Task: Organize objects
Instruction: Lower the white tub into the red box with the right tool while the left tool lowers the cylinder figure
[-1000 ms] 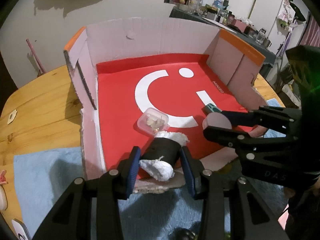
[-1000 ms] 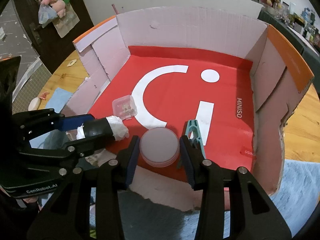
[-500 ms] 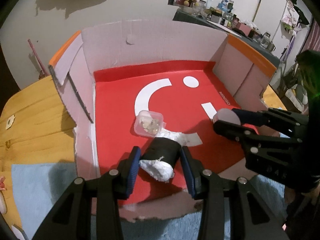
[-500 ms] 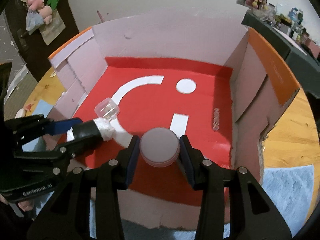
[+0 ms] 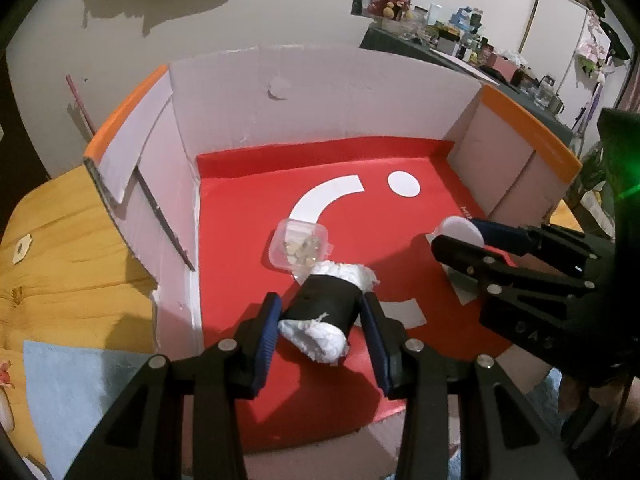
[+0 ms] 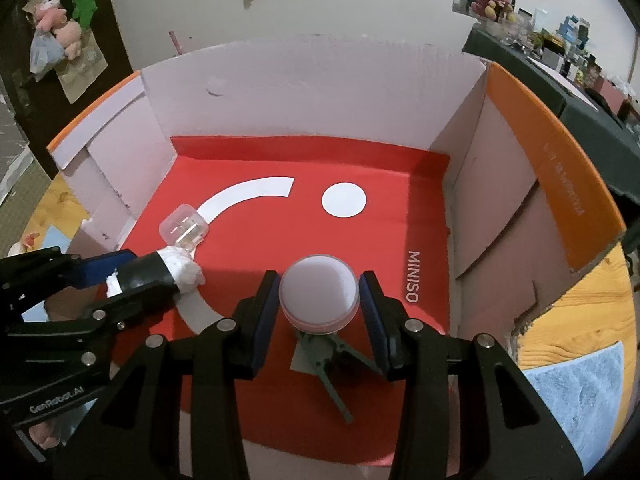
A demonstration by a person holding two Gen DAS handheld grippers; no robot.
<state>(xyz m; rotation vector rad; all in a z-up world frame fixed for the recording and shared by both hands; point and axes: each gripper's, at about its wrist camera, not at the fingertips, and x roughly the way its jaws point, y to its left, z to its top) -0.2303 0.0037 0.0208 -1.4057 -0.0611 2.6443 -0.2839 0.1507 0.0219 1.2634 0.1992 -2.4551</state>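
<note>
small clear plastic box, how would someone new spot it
Look inside the cardboard box, on its red floor. The small clear plastic box sits on the white arc, just past the black roll. It alone is see-through.

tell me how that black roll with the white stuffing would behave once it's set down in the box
The black roll is a cylinder held on its side in the left claw, so it may roll on the smooth red box floor. The white stuffing bulging from both ends looks soft, probably light and squashable.
</note>
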